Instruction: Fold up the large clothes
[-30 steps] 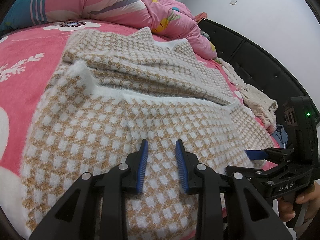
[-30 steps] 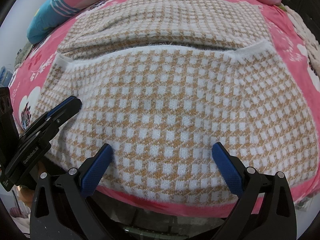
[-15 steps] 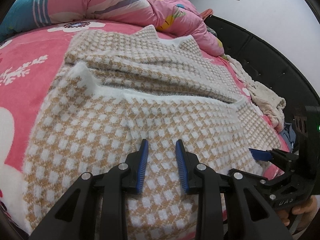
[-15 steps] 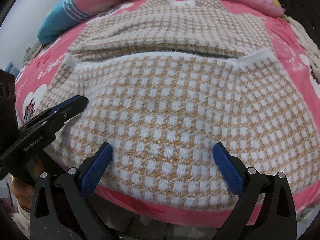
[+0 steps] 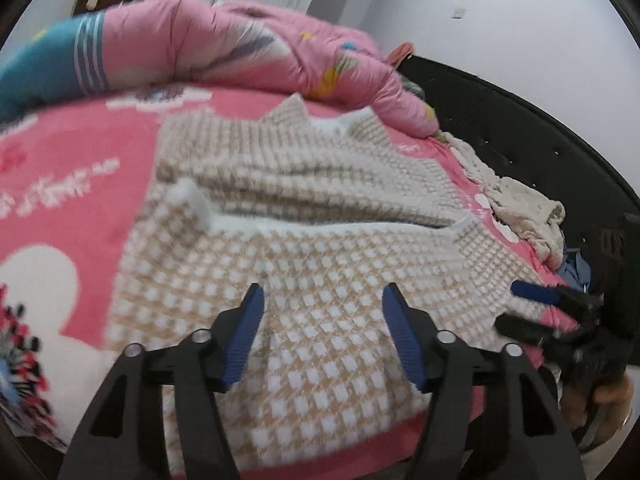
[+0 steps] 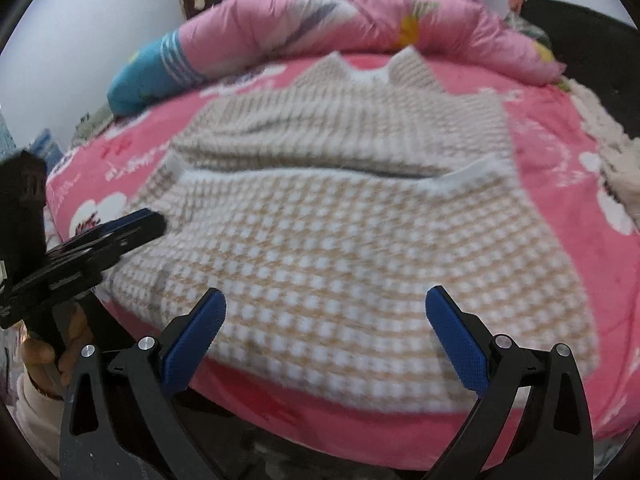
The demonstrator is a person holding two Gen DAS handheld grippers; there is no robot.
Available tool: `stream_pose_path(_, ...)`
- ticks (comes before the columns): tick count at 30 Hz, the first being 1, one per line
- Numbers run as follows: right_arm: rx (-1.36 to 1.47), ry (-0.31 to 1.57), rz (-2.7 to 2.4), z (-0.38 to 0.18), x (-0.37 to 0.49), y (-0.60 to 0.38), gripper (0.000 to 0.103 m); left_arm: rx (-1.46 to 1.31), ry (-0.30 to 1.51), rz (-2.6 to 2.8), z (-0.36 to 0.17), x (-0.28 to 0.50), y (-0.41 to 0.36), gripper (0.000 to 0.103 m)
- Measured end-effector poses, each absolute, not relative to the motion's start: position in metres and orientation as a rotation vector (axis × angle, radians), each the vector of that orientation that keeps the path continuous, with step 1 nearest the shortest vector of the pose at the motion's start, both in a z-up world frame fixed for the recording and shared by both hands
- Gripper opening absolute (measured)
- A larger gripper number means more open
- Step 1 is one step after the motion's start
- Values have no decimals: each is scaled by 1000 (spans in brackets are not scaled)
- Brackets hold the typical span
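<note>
A tan-and-white checked sweater (image 5: pixel 320 248) lies on the pink bed, its lower half folded up over the body; it also shows in the right wrist view (image 6: pixel 352 220). My left gripper (image 5: pixel 323 332) is open and empty, held above the sweater's near folded edge. My right gripper (image 6: pixel 324 336) is wide open and empty, above the near edge of the sweater. The right gripper also shows at the right in the left wrist view (image 5: pixel 560 312). The left gripper shows at the left in the right wrist view (image 6: pixel 100 240).
A pink quilt (image 5: pixel 248 52) with a blue end is piled at the far side of the bed sheet (image 5: pixel 72 184). A cream garment (image 5: pixel 524 208) lies at the right by the black headboard (image 5: pixel 520 128). The bed's near edge (image 6: pixel 360 420) is just below the grippers.
Both grippers have pulled back and up from the sweater. The left gripper's jaws have opened from a narrow gap to a wide one. The sweater lies as before.
</note>
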State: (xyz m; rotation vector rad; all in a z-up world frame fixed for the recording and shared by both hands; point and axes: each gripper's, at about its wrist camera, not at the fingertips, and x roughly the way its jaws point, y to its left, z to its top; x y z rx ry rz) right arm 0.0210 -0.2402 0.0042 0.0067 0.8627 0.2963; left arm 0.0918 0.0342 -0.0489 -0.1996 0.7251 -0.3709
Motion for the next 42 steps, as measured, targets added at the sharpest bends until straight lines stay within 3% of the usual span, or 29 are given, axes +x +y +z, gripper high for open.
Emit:
stream_pose_path(3, 29, 846, 250, 1, 17, -280, 96, -161, 758, -312, -53, 91, 37, 72)
stream_pose_path(8, 136, 948, 238, -46, 30, -329, 96, -203, 814, -251, -80, 100, 58, 73)
stream_pose_path(17, 80, 814, 328, 17, 22, -316, 95, -125, 799, -205, -40, 112, 42, 78)
stream_pose_path(26, 138, 827, 357, 12, 96, -265, 95, -14, 929, -62, -48, 168, 12, 78)
stream_pose_path(31, 179, 820, 425, 40, 145, -276, 95, 94, 822, -112, -11, 186, 7, 78)
stream_pose_path(37, 197, 854, 447, 76, 256, -285, 95, 151, 710, -184, 49, 278, -5, 86)
stream_pose_path(42, 285, 942, 437, 59, 368, -285, 95, 216, 755, -206, 37, 404, -41, 86)
